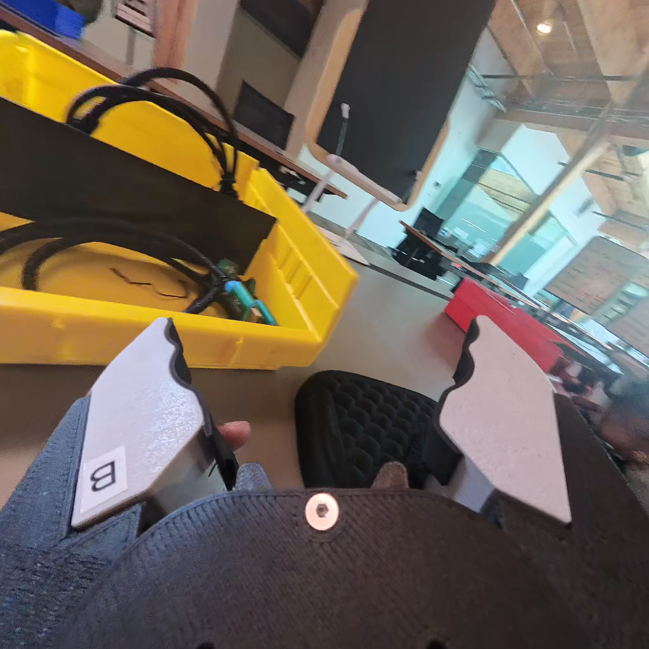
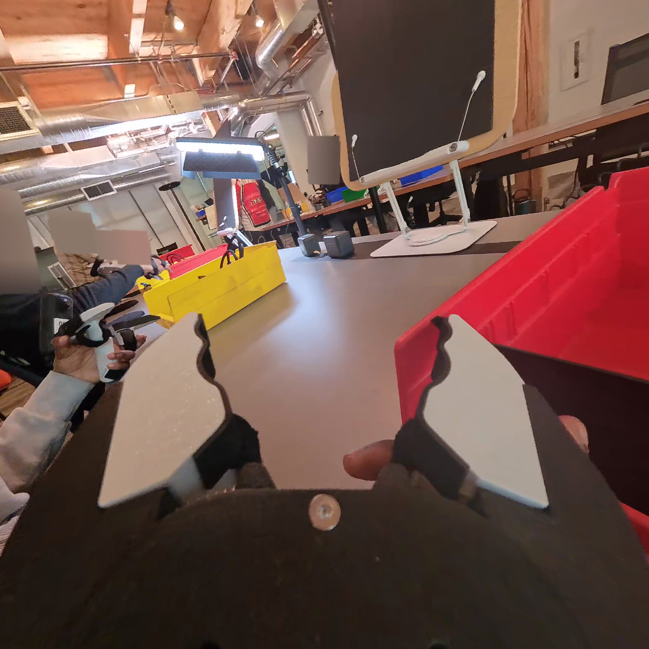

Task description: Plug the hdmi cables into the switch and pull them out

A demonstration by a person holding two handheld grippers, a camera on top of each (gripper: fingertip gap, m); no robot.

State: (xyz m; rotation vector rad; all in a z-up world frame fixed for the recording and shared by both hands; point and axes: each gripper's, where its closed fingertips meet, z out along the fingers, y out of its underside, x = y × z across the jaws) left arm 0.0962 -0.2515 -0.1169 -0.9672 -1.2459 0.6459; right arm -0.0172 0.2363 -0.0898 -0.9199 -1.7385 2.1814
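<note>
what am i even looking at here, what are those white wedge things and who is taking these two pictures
The white wedges are the fingers of two hand-held grippers; a person holds one in each hand, and a camera on each looks forward along its fingers. The left gripper is open and empty, facing a yellow bin on a grey table. The bin holds black cables and a small green circuit board, with a black divider across it. The right gripper is also open and empty, beside a red bin. Nothing is held yet.
</note>
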